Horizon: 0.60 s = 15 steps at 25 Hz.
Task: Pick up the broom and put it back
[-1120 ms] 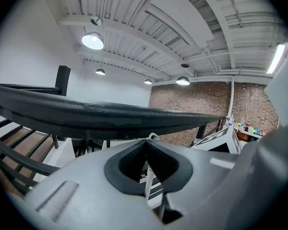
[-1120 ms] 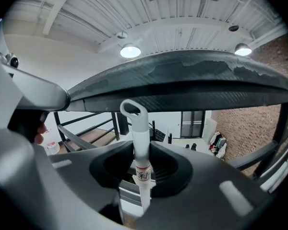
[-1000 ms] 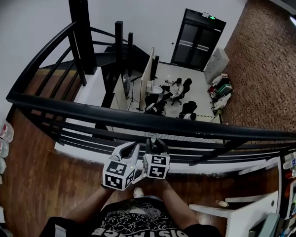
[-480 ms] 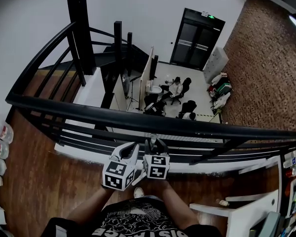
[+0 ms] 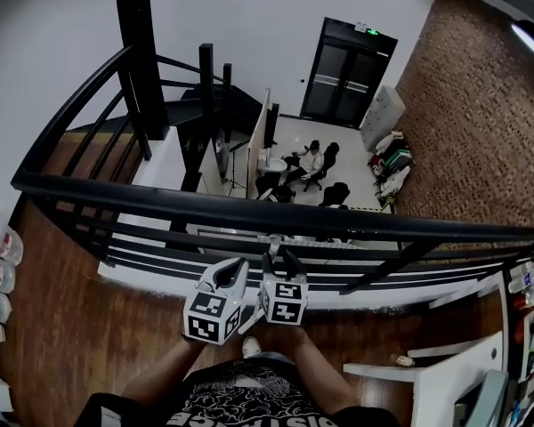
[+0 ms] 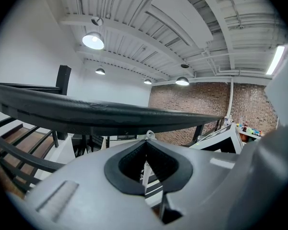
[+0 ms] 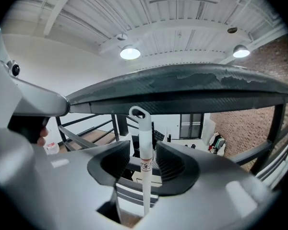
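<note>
White round broom handle [image 7: 145, 162], with a hanging loop at its top, stands upright between the jaws of the right gripper [image 7: 143, 146]. Those jaws have just been opening, and the dark ribbed pads [image 7: 170, 166] on either side stand clear of it, so this claw is released. A black metal handrail [image 7: 182, 87] crosses just above and beyond the jaw tips. The left gripper [image 6: 146, 143], close beside the right one, is clenched on nothing. Its tips are together, and the handle's loop shows just past them.
</note>
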Available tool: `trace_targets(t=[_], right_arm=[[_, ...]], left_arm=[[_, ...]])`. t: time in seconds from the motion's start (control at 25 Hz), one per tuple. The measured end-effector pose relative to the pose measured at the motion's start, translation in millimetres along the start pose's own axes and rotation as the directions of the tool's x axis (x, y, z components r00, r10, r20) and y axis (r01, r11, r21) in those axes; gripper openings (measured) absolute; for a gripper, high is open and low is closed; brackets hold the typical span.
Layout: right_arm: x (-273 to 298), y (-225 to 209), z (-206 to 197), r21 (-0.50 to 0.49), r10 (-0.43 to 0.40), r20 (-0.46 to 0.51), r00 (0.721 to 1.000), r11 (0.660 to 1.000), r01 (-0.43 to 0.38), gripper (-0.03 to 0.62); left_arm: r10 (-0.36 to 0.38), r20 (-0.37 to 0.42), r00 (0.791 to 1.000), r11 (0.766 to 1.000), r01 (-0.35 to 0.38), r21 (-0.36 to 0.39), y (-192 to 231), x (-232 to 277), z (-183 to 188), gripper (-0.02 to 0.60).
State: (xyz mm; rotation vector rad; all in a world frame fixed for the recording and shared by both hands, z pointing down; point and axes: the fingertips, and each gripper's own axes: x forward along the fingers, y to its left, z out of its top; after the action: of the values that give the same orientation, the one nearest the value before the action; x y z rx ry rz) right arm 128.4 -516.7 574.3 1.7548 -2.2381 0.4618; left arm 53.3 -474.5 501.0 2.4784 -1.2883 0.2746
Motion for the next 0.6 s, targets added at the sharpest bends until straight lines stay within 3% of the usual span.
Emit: trace_targets(t=[0.6], right_arm=[[-127,52,-8,0.007,-0.060,0.077,0.995,0.998,0.060,0.137]], left_arm=[[-0.096,0.006,0.995,0.995,0.096,0.013,-48,-89,-32,0.003]])
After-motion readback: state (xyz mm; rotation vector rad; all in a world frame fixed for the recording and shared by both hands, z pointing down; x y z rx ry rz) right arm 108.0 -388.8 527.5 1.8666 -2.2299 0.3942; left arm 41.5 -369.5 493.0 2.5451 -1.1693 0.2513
